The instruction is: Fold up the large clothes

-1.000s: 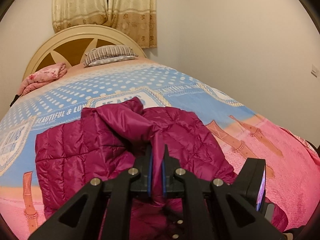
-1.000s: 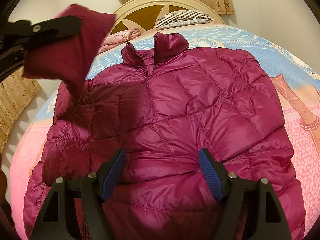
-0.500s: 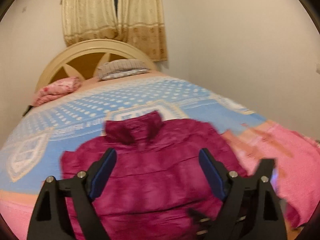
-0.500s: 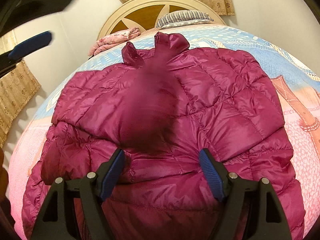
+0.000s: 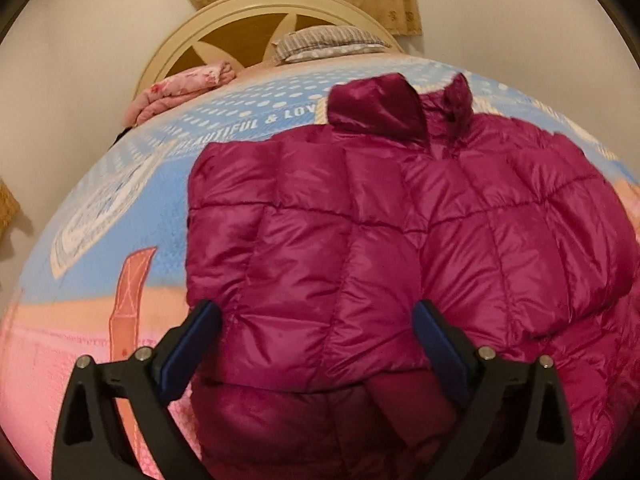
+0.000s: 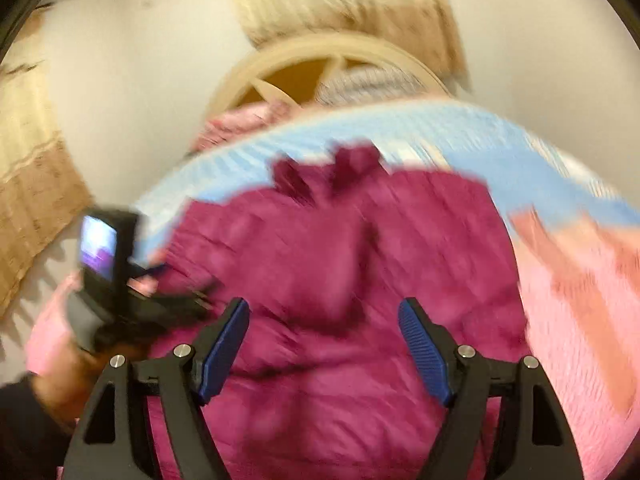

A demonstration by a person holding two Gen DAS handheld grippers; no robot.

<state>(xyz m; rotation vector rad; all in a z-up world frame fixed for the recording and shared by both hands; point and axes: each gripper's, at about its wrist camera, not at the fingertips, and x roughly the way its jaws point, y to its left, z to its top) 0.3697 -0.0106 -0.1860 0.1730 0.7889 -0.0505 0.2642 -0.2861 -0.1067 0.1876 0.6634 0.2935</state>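
A magenta quilted puffer jacket (image 5: 380,248) lies front-up on the bed, collar toward the headboard, with a sleeve folded across its front. It also shows, blurred, in the right wrist view (image 6: 340,280). My left gripper (image 5: 316,344) is open and empty, low over the jacket's lower left part. My right gripper (image 6: 324,340) is open and empty above the jacket's lower middle. The left gripper's body (image 6: 108,272) shows at the left of the right wrist view.
The bed carries a blue and pink printed blanket (image 5: 120,208). A folded pink quilt (image 5: 180,88) and a striped pillow (image 5: 328,42) lie by the cream headboard (image 5: 256,12). White walls and beige curtains (image 6: 32,200) stand behind and to the left.
My left gripper opened and let go of the sleeve, which now lies across the jacket's front, then dropped low over the jacket's left side. My right gripper is pulling back; its view is blurred.
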